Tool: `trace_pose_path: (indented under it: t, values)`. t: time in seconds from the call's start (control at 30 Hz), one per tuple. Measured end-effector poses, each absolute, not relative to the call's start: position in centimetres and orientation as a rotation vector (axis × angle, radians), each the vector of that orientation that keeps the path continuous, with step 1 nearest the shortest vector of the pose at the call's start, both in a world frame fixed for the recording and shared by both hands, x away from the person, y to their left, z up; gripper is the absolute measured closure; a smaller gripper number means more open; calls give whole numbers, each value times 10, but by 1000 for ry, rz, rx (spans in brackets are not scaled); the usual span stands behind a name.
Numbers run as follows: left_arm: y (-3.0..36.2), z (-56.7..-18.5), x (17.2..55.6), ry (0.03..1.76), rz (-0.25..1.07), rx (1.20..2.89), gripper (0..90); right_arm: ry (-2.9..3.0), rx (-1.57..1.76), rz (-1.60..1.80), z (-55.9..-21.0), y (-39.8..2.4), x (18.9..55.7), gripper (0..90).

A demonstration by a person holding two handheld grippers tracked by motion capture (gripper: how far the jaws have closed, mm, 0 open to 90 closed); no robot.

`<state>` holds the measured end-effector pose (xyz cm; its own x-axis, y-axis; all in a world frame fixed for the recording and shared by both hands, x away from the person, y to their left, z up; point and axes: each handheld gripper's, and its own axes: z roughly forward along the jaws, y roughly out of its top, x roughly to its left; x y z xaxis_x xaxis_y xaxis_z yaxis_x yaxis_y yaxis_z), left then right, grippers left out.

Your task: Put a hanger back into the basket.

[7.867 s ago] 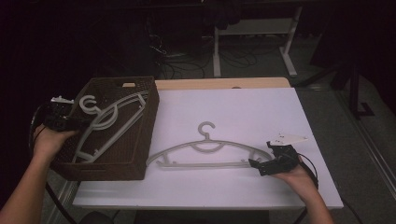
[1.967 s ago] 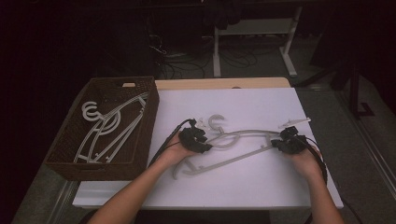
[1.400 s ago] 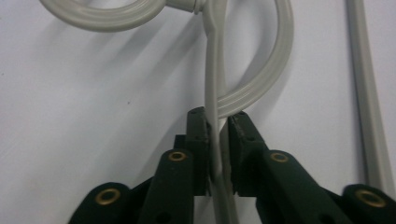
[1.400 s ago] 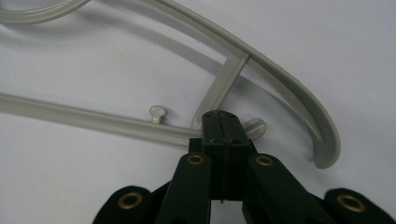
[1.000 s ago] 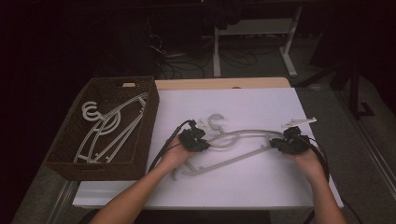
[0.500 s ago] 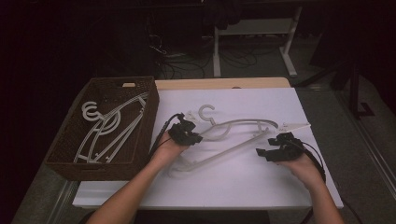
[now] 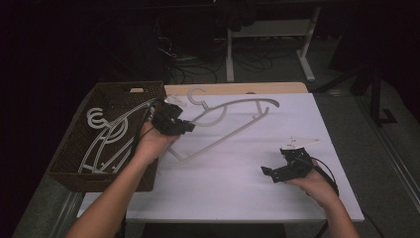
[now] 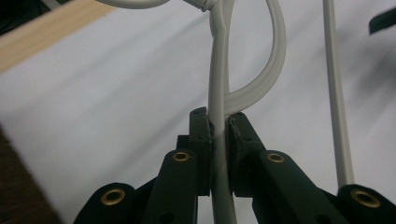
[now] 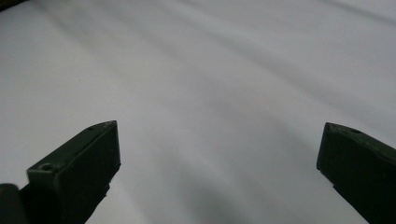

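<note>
We are clamping the left gripper [image 7: 184,126] on the light, stiff, probably slick white hanger [image 7: 233,111] near its hook, tilted above the table [image 7: 237,198]; the right gripper [image 7: 270,172] has just been opening, empty.
</note>
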<state>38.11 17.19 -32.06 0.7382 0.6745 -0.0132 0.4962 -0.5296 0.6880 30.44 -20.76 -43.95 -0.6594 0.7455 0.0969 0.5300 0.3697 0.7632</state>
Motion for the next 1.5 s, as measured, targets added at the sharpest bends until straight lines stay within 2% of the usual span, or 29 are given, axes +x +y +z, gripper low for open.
trace_pose_path:
  t: [0.27, 0.57, 1.13, 1.5]
  values:
    - [224, -272, 381, 914, 453, 2198, 822, 2371, 1103, 1186, -443, -209, 295, 0]
    - [296, -253, 384, 1022, 574, 2139, 822, 2363, 1113, 1181, -446, -209, 296, 0]
    - [428, -279, 370, 1269, 636, 2039, 823, 2348, 1152, 1148, -451, -214, 299, 0]
    - [455, -302, 372, 1345, 625, 2074, 824, 2350, 1159, 1128, -452, -213, 300, 0]
